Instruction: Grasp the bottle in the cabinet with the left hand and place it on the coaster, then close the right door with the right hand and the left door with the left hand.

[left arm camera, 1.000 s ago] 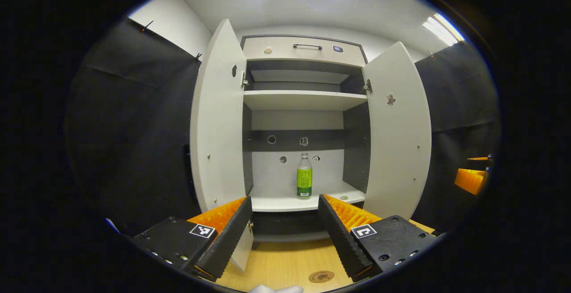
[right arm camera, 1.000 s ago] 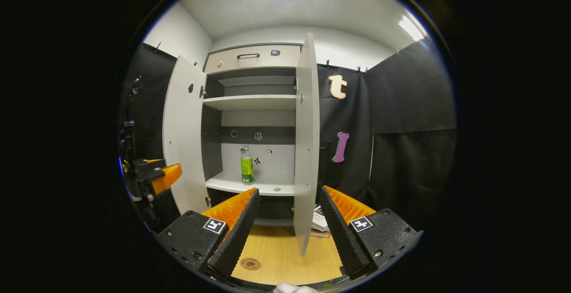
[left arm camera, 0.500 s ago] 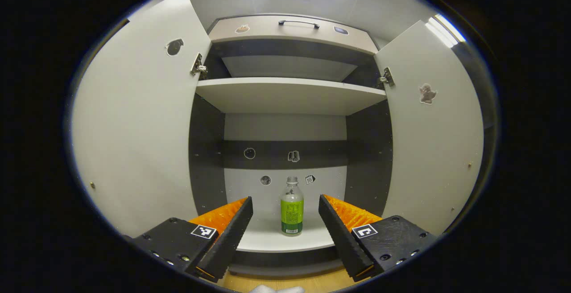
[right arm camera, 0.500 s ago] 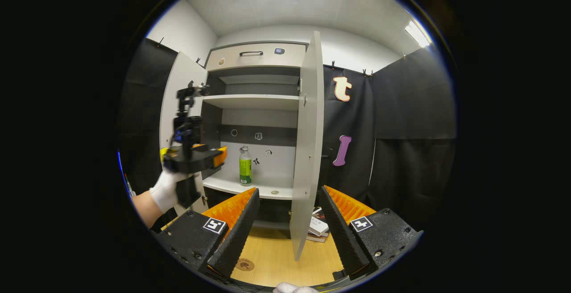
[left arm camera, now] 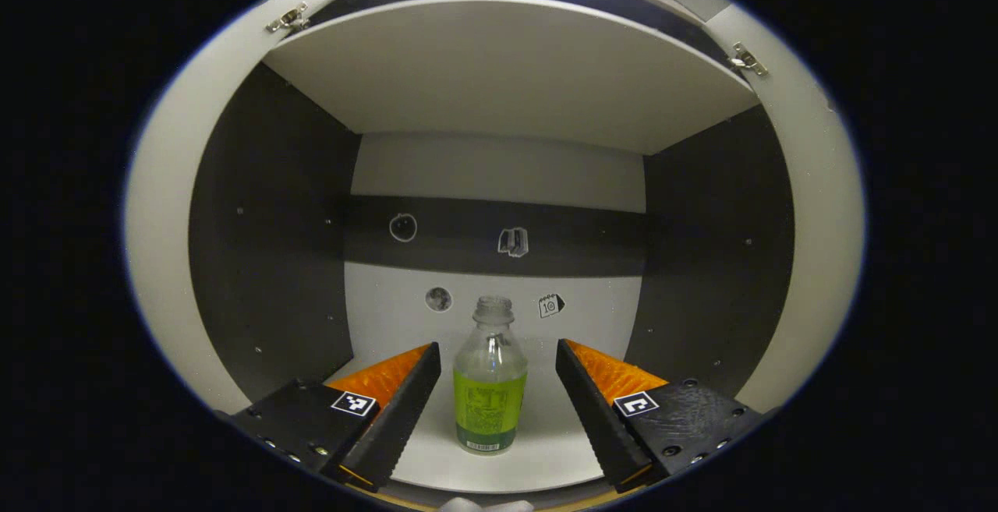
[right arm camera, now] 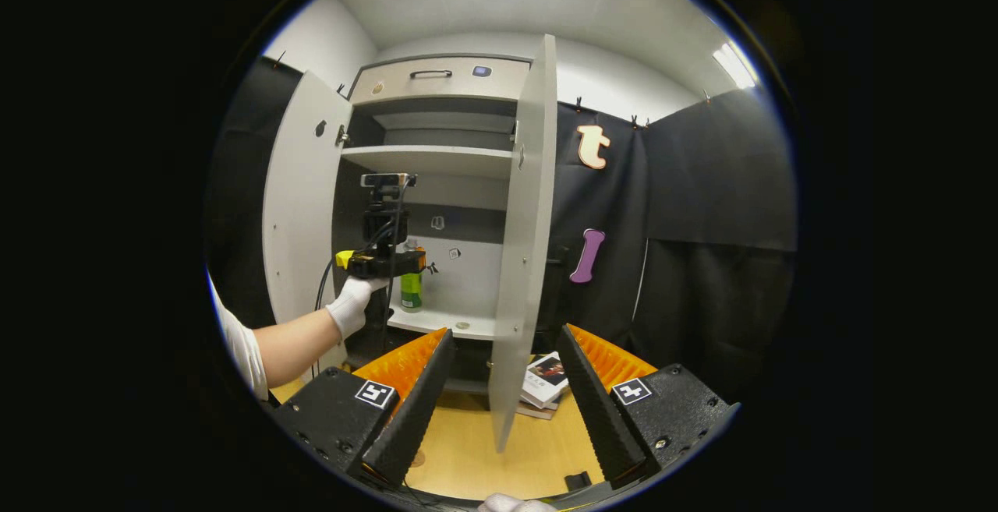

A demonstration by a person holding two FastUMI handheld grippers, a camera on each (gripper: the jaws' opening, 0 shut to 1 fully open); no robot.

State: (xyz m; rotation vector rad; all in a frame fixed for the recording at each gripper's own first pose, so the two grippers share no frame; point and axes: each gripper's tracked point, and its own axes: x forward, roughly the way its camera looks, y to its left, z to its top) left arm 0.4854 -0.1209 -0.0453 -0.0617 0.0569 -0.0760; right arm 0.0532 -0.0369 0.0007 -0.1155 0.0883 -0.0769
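Observation:
A clear bottle [left arm camera: 490, 383] with a green label stands upright on the white lower shelf [left arm camera: 538, 450] of the cabinet. My left gripper [left arm camera: 496, 403] is open, with one finger on each side of the bottle and a gap between each finger and the bottle. In the right gripper view the left gripper [right arm camera: 382, 263], held by a gloved hand [right arm camera: 351, 305], reaches into the cabinet beside the bottle [right arm camera: 411, 291]. My right gripper [right arm camera: 499, 399] is open and holds nothing, in front of the edge of the open right door [right arm camera: 521, 239]. The left door [right arm camera: 300, 200] stands open.
An upper shelf [left arm camera: 507, 68] spans the cabinet above the bottle. Dark side walls [left arm camera: 265, 247] flank the compartment. Books [right arm camera: 546, 378] lie on the wooden floor [right arm camera: 475, 450] behind the right door. A drawer with a handle [right arm camera: 431, 73] tops the cabinet.
My left gripper has moved forward into the cabinet, and the bottle now stands between its open fingers. My right gripper has stayed nearly in place.

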